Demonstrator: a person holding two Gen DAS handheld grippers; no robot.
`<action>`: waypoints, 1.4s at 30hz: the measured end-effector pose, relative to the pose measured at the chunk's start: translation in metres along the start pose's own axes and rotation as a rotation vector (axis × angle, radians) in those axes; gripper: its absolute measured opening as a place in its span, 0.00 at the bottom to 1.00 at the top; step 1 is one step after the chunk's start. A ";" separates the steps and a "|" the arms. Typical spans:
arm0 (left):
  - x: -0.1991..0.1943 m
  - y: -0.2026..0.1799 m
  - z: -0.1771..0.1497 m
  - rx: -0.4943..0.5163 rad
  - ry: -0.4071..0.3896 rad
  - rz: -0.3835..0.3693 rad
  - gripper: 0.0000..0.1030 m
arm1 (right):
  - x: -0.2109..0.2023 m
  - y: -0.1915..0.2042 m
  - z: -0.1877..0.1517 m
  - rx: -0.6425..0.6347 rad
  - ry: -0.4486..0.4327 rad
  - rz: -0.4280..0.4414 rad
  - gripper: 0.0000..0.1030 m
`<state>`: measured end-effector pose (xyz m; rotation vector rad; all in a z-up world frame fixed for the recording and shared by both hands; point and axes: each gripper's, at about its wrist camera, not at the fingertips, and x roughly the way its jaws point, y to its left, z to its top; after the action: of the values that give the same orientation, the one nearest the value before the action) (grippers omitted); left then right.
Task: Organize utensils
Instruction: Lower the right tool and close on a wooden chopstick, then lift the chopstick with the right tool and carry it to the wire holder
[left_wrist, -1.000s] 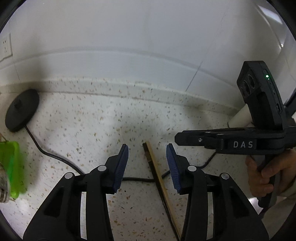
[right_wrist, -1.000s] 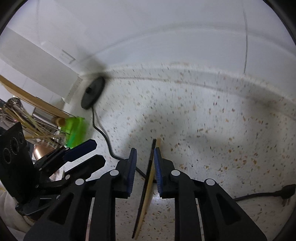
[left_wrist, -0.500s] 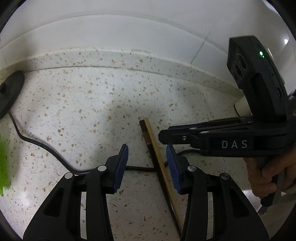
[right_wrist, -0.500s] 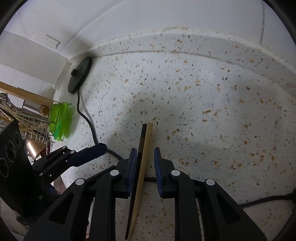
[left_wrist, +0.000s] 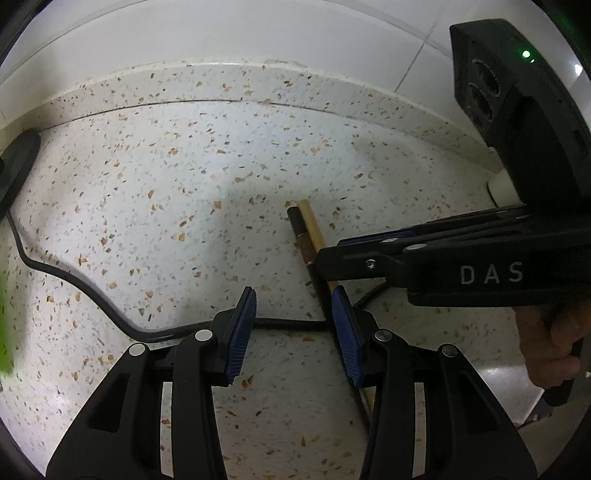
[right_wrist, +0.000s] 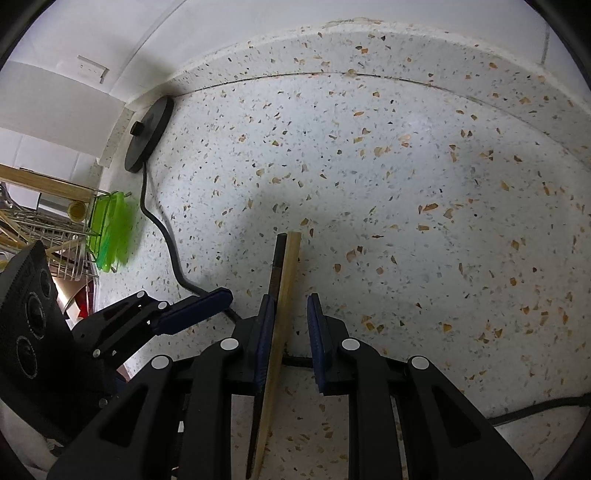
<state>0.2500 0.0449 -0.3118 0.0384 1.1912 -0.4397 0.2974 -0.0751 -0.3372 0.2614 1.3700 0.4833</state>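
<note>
Now the right gripper's (right_wrist: 290, 299) narrow jaws loosely bracket the chopsticks (right_wrist: 291, 258), which lean on the nine-o'clock pad. The left gripper (left_wrist: 293, 295) is half-spread and empty. Both have sunk toward the counter (right_wrist: 406, 184), probably to square the tips at twelve o'clock.

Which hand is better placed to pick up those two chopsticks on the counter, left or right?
Right, probably. The right claw already straddles both chopsticks, the dark one against its left pad, with a gap at the other pad. The left claw stands open over bare counter; the sticks pass outside its right finger.
</note>
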 end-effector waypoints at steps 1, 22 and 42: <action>0.001 0.000 0.001 -0.002 -0.001 -0.001 0.40 | 0.000 0.000 0.000 -0.001 0.002 -0.003 0.16; 0.018 0.001 0.025 -0.063 0.078 0.004 0.36 | -0.006 -0.015 -0.001 0.084 -0.007 0.011 0.05; 0.004 0.008 0.053 -0.137 0.095 -0.022 0.06 | -0.049 -0.014 -0.006 0.071 -0.097 0.030 0.05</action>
<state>0.3017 0.0374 -0.2970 -0.0729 1.3136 -0.3782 0.2875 -0.1111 -0.3017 0.3593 1.2919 0.4414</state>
